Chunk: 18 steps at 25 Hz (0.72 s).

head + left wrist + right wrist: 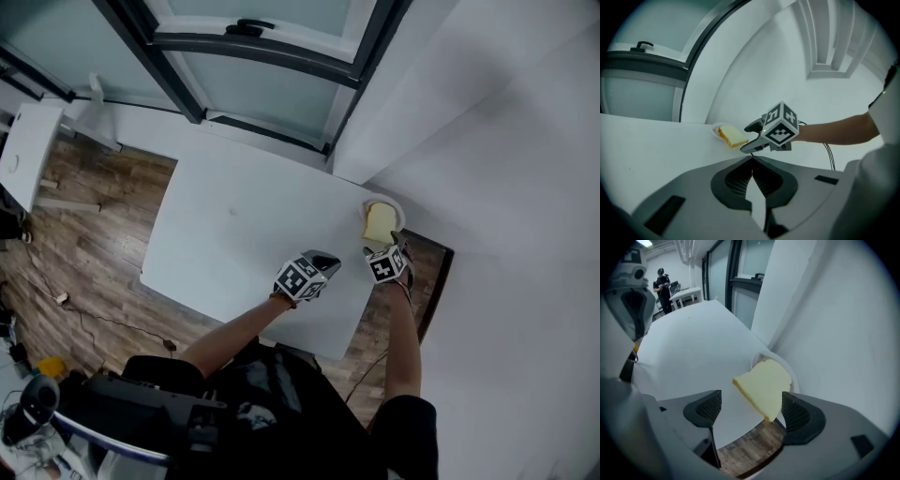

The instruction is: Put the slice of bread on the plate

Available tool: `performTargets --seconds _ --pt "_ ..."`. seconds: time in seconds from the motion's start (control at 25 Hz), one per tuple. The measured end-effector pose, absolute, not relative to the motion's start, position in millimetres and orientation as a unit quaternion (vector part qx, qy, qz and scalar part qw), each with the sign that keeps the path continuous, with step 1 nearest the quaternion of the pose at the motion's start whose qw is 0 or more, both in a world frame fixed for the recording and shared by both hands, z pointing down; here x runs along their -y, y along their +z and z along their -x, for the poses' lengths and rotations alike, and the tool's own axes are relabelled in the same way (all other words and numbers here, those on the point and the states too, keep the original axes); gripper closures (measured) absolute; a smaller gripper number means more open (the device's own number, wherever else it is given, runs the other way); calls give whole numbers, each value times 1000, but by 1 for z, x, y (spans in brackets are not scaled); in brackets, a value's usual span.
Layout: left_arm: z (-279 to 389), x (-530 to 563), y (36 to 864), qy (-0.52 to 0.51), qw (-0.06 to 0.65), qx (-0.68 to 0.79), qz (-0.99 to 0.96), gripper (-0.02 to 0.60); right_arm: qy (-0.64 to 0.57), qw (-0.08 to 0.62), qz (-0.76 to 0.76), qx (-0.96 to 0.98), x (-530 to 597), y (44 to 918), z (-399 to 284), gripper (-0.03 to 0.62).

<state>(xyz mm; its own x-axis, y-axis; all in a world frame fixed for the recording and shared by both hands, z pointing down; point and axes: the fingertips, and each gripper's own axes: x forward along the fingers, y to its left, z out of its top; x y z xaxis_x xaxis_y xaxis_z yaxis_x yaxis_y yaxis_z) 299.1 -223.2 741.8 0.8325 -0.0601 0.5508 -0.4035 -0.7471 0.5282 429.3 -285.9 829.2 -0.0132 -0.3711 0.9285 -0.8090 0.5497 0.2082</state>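
Right gripper [751, 414] jaws are spread wide, clamping nothing, either side of the bread slice [764, 387], which is laid on the plate [757, 357] at the right corner of the table [244, 244]. Left gripper [752, 173] is closed, empty. Placement is judged met; any withdrawal must be kept clear of the slice.

Cool, flat daylight from the frosted window [262, 84] at the far side fills my head view. It leaves the white table [234, 234] and the wall [506, 169] to its right pale and almost shadowless, with a blue-green cast. I see both gripper views bowed by the wide lens, straight edges curving and the corners falling to black. In the right gripper view a ceiling lamp [644, 243] burns at far left. The slice of bread [764, 387] is crisp, while the shell of the right gripper [751, 411] nearest the lens reads soft and dim.
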Motion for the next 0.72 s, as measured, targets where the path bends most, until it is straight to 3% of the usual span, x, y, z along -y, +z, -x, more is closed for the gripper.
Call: performTargets --seconds 0.04,0.32,0.4,0.52,0.72 --pt "-296 221 739 255 331 129 -899 577 201 536 -450 686 278 821 -427 184" --pt "-266 193 700 232 300 95 -921 577 219 349 -591 694 199 730 -394 436" --pt "-258 187 689 232 275 89 -929 577 245 276 -625 688 172 708 -384 442" --pt "-249 173 668 219 247 92 -940 577 273 176 -671 667 126 682 -371 503" --pt "-239 148 624 187 187 89 -960 577 261 103 -715 641 77 641 -356 585"
